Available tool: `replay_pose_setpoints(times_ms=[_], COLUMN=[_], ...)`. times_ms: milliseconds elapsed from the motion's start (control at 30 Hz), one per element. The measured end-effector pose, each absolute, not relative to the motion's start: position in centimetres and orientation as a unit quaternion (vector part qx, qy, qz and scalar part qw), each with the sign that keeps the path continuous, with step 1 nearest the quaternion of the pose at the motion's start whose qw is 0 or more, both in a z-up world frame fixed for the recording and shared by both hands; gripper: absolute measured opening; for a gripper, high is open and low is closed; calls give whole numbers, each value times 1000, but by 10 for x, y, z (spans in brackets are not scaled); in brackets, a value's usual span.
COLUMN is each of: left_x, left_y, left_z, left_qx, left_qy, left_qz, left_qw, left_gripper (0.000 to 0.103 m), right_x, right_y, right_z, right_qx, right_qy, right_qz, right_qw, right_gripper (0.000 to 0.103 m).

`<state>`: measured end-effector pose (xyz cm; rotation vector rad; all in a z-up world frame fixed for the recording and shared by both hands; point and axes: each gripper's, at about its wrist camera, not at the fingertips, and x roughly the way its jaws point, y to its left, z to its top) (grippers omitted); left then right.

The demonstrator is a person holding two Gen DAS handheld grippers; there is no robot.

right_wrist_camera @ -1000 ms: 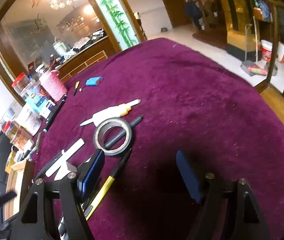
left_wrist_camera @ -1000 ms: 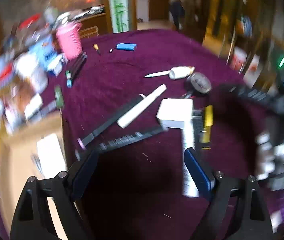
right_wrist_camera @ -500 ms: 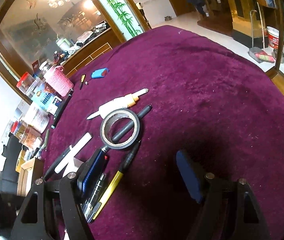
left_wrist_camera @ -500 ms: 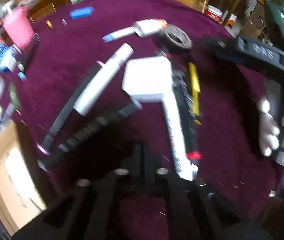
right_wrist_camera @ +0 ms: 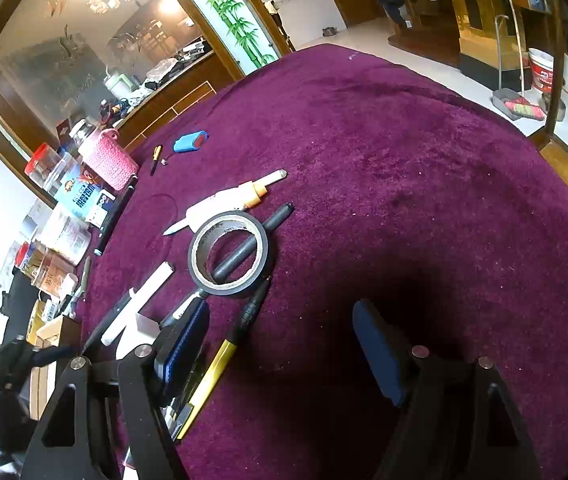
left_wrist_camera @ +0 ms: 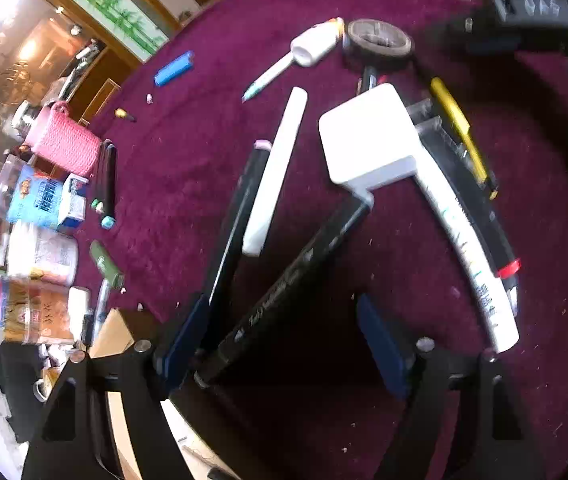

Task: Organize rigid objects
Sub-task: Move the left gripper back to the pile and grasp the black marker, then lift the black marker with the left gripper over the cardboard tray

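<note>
My left gripper (left_wrist_camera: 282, 308) points steeply down at the purple cloth and its jaws are opening. A black marker (left_wrist_camera: 296, 268) lies slanted between them, its lower end beside the left finger (left_wrist_camera: 182, 344); the pads do not press on it. Beyond lie a white box (left_wrist_camera: 368, 140), a white marker (left_wrist_camera: 464, 248), a black marker with a red band (left_wrist_camera: 480, 216), a white stick (left_wrist_camera: 276, 172) and a long black pen (left_wrist_camera: 240, 216). My right gripper (right_wrist_camera: 280, 316) hangs open over bare cloth. A yellow and black pen (right_wrist_camera: 220, 364) lies by its left finger, a tape roll (right_wrist_camera: 228, 254) just ahead.
Jars, cartons and a pink basket (left_wrist_camera: 64, 144) crowd the table's left edge, with a blue case (right_wrist_camera: 190, 142) near them. A cardboard box (left_wrist_camera: 112, 332) stands at the lower left. The table's right rim (right_wrist_camera: 564, 160) drops to the floor. Bare purple cloth (right_wrist_camera: 404, 160) spreads to the right.
The left gripper was open, then shut half a second ago, and now stands open again; it has rolled and sits over the black marker's end. The right gripper has stayed put.
</note>
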<state>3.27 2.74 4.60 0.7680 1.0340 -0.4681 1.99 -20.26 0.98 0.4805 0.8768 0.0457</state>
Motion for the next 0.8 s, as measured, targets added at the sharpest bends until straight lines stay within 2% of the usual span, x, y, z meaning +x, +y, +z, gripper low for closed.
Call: replay_pose_setpoints(times_ms=[100,167,200,233,300,400,567,600,633,700,800], left_x=[48,52,52,51,48,44,31,28,16,9,10], left_y=[27,28,28,28,27,25,18,17,15,13,15], left_z=[49,49,49,50,52,56,64,66,61,61,62], left_qx=[329,291,265,235,229,216,231,237,251,270,235], left_qy=[505,530,547,566,575,590,573,562,548,523,526], left_qz=[-225,-239,-252,-269,-269,-286,-259,-243,-220,-185,-168], left_qw=[765,760,753,743,738,723,742,754,767,787,800], left_gripper=[74,52,30,20,19,20,24,35,54,69,69], right_x=[21,21,21,21,21,22,22,22,22,22,22], right_y=[-201,-199,-198,-198,-197,-196,-194,-194,-194,-194,-193], right_z=[10,10,10,10,10,10,10,10,10,10,10], right_qx=[227,222,220,219,217,213,211,210,210,210,208], right_qy=[421,422,422,422,422,423,423,423,423,423,423], right_qz=[22,22,22,22,23,23,22,22,22,23,22], right_qw=[878,879,879,879,880,880,881,881,881,881,882], right_gripper=[81,82,82,82,84,84,85,85,85,86,86])
